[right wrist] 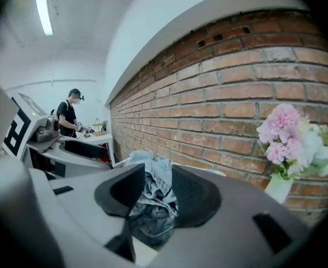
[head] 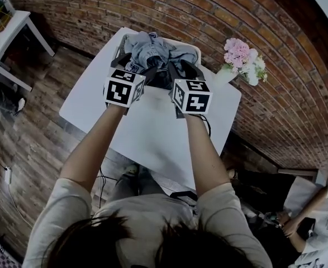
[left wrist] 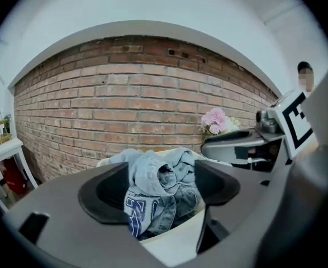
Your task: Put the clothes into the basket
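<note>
A pile of light blue denim clothes point(head: 152, 52) lies in the white basket point(head: 195, 49) at the far end of the white table point(head: 152, 133). Both grippers hover side by side just in front of the basket, pointing at the pile. My left gripper point(head: 137, 68) stands open; in the left gripper view the clothes point(left wrist: 152, 169) show in the wide gap of the gripper point(left wrist: 162, 184), above the basket rim point(left wrist: 177, 236). My right gripper point(head: 177, 71) has a narrower gap point(right wrist: 155, 191); the clothes point(right wrist: 152, 172) show through it, and I see no pad pressing on them.
A vase of pink and white flowers point(head: 243, 57) stands on the table right of the basket, against the brick wall. A small white side table point(head: 7, 32) is at the far left. Another person point(head: 320, 216) sits at the lower right.
</note>
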`<state>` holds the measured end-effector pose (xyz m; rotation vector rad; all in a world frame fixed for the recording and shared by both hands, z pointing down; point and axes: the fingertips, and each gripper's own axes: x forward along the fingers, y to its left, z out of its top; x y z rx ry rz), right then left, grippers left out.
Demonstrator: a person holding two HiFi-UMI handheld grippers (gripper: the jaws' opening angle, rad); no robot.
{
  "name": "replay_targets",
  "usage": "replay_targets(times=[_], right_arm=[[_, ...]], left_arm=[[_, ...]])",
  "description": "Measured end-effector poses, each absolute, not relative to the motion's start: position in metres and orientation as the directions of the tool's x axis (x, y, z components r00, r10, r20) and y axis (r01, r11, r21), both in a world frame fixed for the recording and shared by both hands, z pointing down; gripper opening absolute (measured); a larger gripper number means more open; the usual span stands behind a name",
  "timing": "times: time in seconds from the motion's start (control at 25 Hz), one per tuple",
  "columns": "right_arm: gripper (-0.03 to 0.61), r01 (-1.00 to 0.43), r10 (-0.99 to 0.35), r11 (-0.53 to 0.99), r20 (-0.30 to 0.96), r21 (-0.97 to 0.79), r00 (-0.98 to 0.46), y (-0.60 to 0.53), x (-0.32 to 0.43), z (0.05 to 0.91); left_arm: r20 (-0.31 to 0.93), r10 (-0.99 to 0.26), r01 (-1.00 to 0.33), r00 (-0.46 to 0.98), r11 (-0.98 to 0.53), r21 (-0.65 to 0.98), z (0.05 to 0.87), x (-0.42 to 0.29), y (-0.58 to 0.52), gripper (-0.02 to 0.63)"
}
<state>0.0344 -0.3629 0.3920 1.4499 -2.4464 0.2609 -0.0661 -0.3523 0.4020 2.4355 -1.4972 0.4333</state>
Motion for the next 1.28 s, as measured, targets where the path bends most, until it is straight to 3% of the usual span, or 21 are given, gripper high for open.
replay_targets(times=[0.08, 0.36, 0.52, 1.28], right_arm=[[0.133, -0.877, -0.832, 0.481, 0.308, -0.012, -0.461, -0.354, 0.032, 0.387], [0.027, -0.881, -0.853, 0.473, 0.248, -0.006, -0.460, -0.325, 0.027, 0.369], [0.008, -0.877, -0.860, 0.480, 0.188, -0.014, -0.473, -0.309, 0.022, 0.349], [0.006, -0.858, -0.856, 0.514, 0.061, -0.016, -0.513, -0.173, 0.017, 0.281]], left_arm=[[0.343, -0.839, -0.901, 0.422, -0.432, 0.051, 0.394, -0.065, -0.346, 0.254], [0.267, -0.872, -0.907, 0.411, -0.421, 0.019, 0.367, -0.058, -0.323, 0.040], [0.223, -0.877, -0.902, 0.425, -0.431, 0.023, 0.349, -0.051, -0.307, 0.008], [0.124, -0.883, -0.885, 0.452, -0.462, -0.062, 0.282, -0.038, -0.172, 0.008]])
